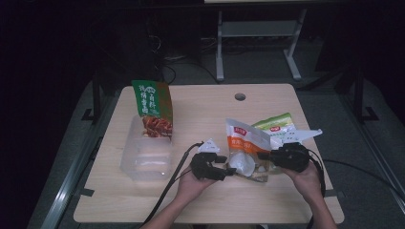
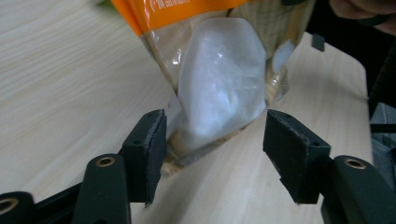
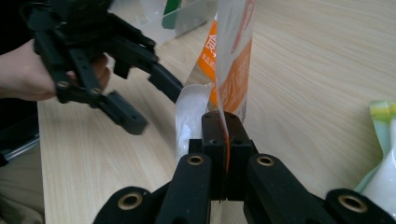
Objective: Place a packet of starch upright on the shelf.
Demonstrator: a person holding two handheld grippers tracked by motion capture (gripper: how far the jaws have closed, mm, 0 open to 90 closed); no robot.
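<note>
An orange and clear snack bag (image 1: 246, 143) stands upright on the wooden table (image 1: 200, 109), with a white pouch (image 2: 224, 84) showing through its clear lower half. My right gripper (image 3: 226, 135) is shut on the bag's side edge and holds it upright. My left gripper (image 2: 219, 154) is open at the bag's lower left corner, its pads on either side of that corner without pressing on it. In the high view the left gripper (image 1: 228, 172) and the right gripper (image 1: 265, 156) face each other across the bag, each in a hand.
A clear plastic container (image 1: 145, 162) sits at the left, with a green snack bag (image 1: 152, 107) leaning in its far end. A green and white bag (image 1: 277, 126) lies behind the orange one. A cable hole (image 1: 240, 97) marks the table's far side.
</note>
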